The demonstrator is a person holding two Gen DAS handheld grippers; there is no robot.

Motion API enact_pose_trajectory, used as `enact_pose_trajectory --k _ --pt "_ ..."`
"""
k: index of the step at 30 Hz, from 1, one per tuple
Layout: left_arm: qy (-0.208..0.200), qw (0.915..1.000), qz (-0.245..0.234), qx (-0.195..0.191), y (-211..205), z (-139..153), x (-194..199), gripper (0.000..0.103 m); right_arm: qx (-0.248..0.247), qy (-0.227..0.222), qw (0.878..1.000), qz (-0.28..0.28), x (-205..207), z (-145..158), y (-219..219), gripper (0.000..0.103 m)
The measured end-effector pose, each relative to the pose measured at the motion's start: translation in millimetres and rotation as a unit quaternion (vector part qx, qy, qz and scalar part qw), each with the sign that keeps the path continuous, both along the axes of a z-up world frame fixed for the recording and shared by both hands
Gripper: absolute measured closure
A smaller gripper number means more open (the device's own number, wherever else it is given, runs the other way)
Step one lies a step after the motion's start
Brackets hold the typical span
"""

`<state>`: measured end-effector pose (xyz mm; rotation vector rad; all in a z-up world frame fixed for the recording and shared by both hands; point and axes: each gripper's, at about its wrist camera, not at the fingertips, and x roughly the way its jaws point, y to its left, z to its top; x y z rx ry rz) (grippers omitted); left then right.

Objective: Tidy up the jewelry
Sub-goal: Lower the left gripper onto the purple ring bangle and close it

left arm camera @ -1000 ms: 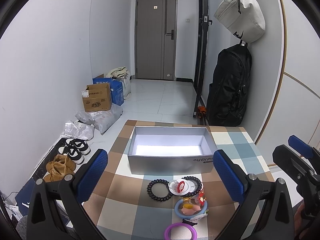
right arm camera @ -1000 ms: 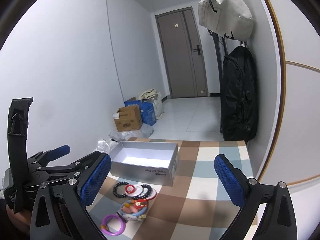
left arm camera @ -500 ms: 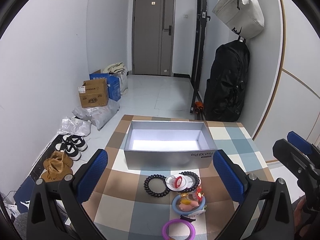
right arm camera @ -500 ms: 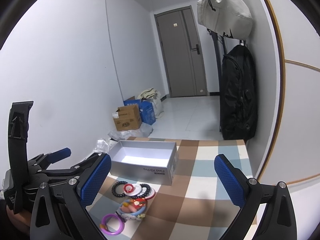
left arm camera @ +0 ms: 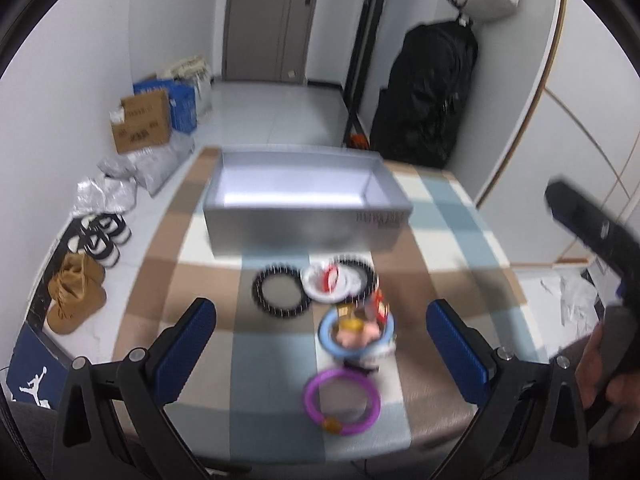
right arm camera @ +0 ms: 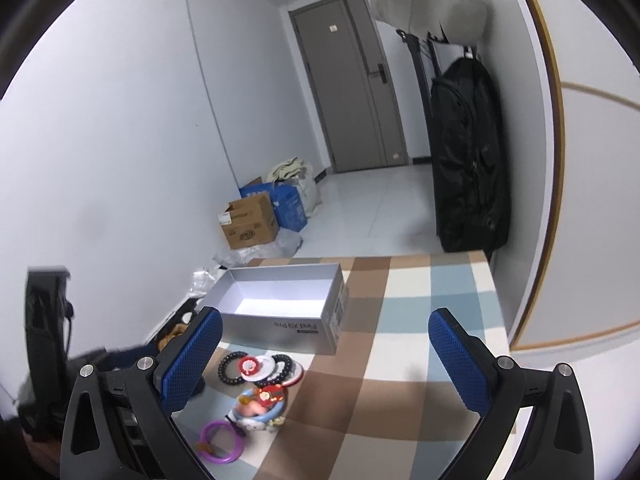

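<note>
Two grippers are in view, both with fingers spread wide and nothing between them. The left gripper (left arm camera: 320, 344) is tilted down over the near half of the table (left arm camera: 452, 216); its view is motion-blurred. The right gripper (right arm camera: 320, 348) is held more level, to the right of the left one, looking across the table toward the door (right arm camera: 352, 80). A hand (left arm camera: 612, 376) grasps the right gripper's black handle at the right edge of the left view.

The jewelry lies in a loose cluster on the checked cloth, just in front of the box (left arm camera: 304, 208), which stands open. Nearest the box are a black bead bracelet (left arm camera: 280, 294) and, beside it, a white disc (left arm camera: 326, 282) with a red piece on it, overlapping a second black bracelet (left arm camera: 360, 276). Closer in sits a blue ring (left arm camera: 354, 338) holding small coloured pieces; their detail is too blurred to tell. Nearest the left gripper lies a purple bangle (left arm camera: 342, 402), apart from both fingers.

A black backpack (right arm camera: 468, 152) hangs on the far wall.
</note>
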<state>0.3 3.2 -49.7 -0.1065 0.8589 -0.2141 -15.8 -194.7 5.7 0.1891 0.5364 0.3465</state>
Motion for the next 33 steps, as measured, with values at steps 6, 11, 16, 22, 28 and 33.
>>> enact_pose_trajectory --k 6,11,16,22,28,33 --pt "0.054 0.9979 -0.031 0.019 -2 -12 -6 0.004 0.023 0.025 0.999 0.001 8 -5 -6 0.0" --pt "0.097 0.993 -0.055 0.04 -4 -24 -9 0.005 0.034 0.043 0.998 -0.002 13 -9 -9 0.0" --pt "0.117 0.9888 -0.076 0.054 -13 -30 -12 0.013 0.042 0.054 0.998 -0.007 14 -11 -12 0.0" --pt "0.117 0.9866 -0.085 0.075 -22 -35 -11 0.02 0.051 0.063 0.997 -0.011 14 -11 -15 0.0" --pt "0.117 0.984 -0.094 0.096 -24 -40 -10 0.036 0.054 0.066 0.996 -0.014 14 -12 -17 0.0" --pt "0.114 0.9848 -0.095 0.09 -22 -38 -10 0.054 0.057 0.07 0.996 -0.017 15 -13 -19 0.0"
